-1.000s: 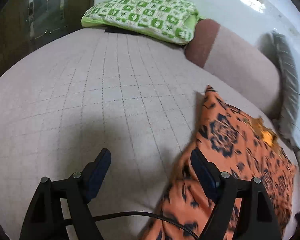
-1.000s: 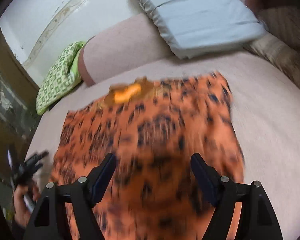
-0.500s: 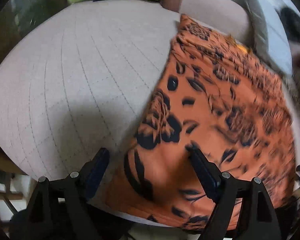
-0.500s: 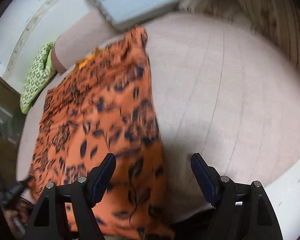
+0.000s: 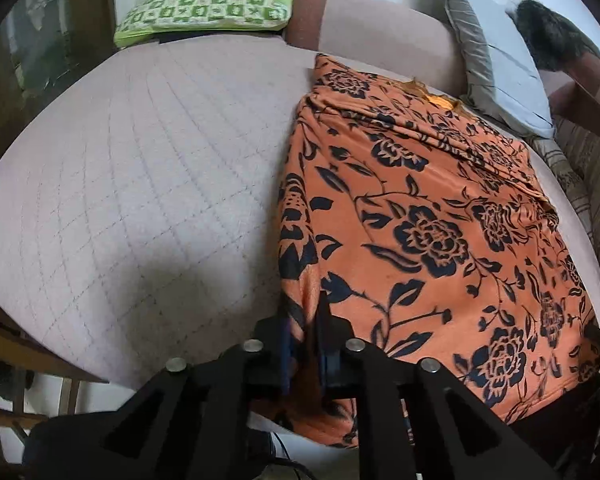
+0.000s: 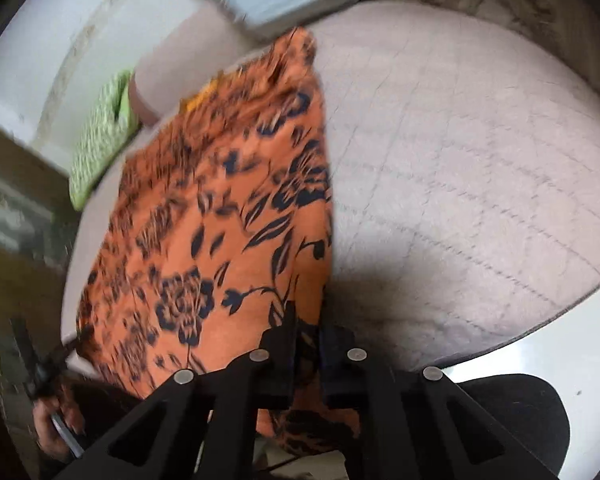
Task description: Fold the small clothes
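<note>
Both grippers' fingers [image 5: 322,320] have just closed, pinching the orange garment's [image 5: 440,216] near hem.

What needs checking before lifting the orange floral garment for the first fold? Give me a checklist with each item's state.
1. Left gripper has just closed on the near left corner of the orange garment: ok.
2. Right gripper has just closed on the near right corner: ok.
3. Garment lies flat: not ok, wrinkles near the far end.
4. Bare quilted mattress beside the garment: ok.
5. Pillows, green and grey, off the fabric: cannot tell for grey.
</note>
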Action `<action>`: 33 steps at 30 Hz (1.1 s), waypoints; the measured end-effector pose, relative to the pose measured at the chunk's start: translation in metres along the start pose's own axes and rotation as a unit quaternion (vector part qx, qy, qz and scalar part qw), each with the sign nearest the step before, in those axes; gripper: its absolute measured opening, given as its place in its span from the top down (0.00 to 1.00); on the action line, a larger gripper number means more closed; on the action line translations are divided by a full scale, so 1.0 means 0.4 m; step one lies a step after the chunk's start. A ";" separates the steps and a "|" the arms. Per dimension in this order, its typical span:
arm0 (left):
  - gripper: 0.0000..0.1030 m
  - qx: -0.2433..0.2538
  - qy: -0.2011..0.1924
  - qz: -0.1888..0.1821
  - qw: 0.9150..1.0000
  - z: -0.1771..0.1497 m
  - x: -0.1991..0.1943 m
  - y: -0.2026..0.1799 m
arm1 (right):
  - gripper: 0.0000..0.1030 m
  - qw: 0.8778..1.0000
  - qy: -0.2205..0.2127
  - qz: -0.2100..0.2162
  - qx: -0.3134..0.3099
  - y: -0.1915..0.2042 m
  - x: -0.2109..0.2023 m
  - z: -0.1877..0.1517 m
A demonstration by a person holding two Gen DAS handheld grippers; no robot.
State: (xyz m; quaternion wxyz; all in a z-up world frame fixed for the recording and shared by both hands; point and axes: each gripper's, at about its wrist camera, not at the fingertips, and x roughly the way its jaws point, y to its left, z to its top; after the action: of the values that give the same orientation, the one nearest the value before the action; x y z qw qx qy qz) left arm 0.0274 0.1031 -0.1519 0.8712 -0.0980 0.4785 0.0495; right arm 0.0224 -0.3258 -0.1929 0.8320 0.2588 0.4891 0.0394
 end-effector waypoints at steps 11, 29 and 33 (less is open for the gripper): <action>0.92 0.020 0.028 0.001 0.999 -0.004 0.004 -0.023 | 0.92 0.996 0.079 0.033 -0.021 0.032 0.037 -0.044; 0.40 -0.044 0.027 0.010 0.999 -0.009 -0.041 0.069 | 0.37 0.999 -0.016 0.029 0.035 -0.063 -0.133 -0.015; 0.32 -0.052 0.021 -0.002 0.998 -0.014 -0.047 0.071 | 0.12 0.999 -0.028 0.035 0.018 -0.027 -0.134 0.009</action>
State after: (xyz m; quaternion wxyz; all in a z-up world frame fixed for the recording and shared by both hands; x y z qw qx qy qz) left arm 0.0076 0.1299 -0.1425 0.8547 -0.1453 0.4933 0.0707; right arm -0.0045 -0.3537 -0.1540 0.8385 0.2919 0.4571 0.0523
